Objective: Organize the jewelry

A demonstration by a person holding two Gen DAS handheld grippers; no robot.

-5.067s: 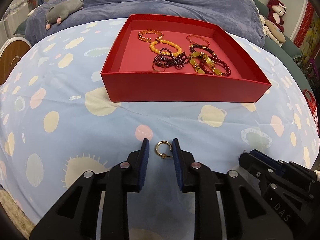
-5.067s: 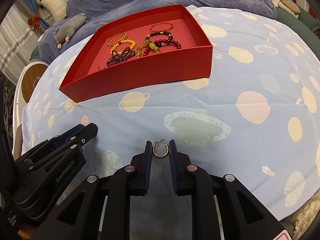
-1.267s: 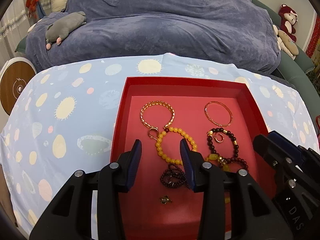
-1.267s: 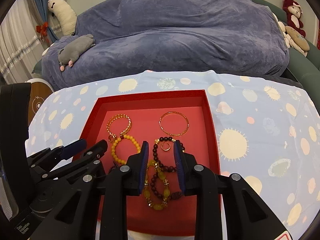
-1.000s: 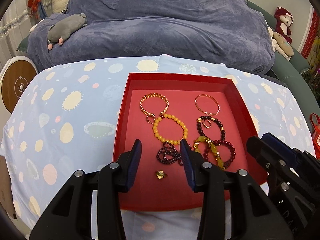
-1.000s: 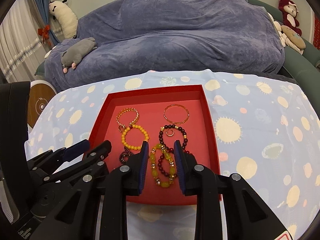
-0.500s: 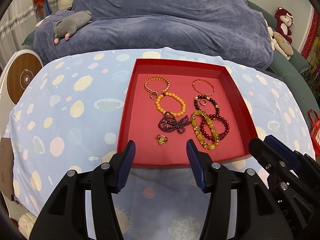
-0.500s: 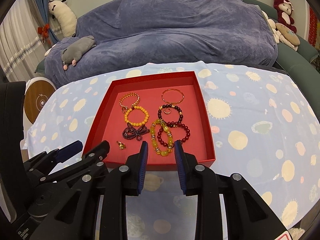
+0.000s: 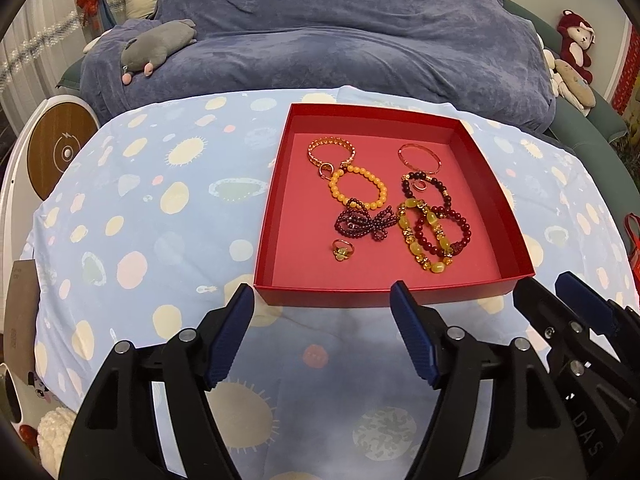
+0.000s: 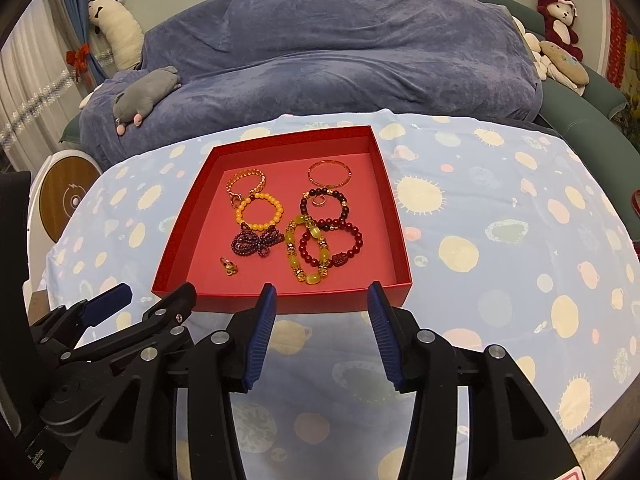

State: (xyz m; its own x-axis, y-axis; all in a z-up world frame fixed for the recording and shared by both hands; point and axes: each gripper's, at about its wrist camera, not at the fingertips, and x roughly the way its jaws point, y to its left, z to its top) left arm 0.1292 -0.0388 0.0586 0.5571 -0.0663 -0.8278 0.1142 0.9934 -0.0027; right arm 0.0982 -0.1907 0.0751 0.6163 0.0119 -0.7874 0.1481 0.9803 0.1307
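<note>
Both the left tongs (image 9: 322,330) and right tongs (image 10: 322,330) are spreading, nothing between them; the jewelry (image 9: 400,208) lies ahead in the tray (image 9: 394,298). They are best kept empty and clear of its near wall

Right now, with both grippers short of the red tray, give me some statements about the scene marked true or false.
1. The left gripper holds a ring. False: nothing is between its opening jaws.
2. The small ring lies inside the red tray. True.
3. The orange bead bracelet lies on the tablecloth outside the tray. False: it is in the tray.
4. The right gripper is empty, jaws opening. True.
5. A grey plush toy lies on the blue cover behind. True.
</note>
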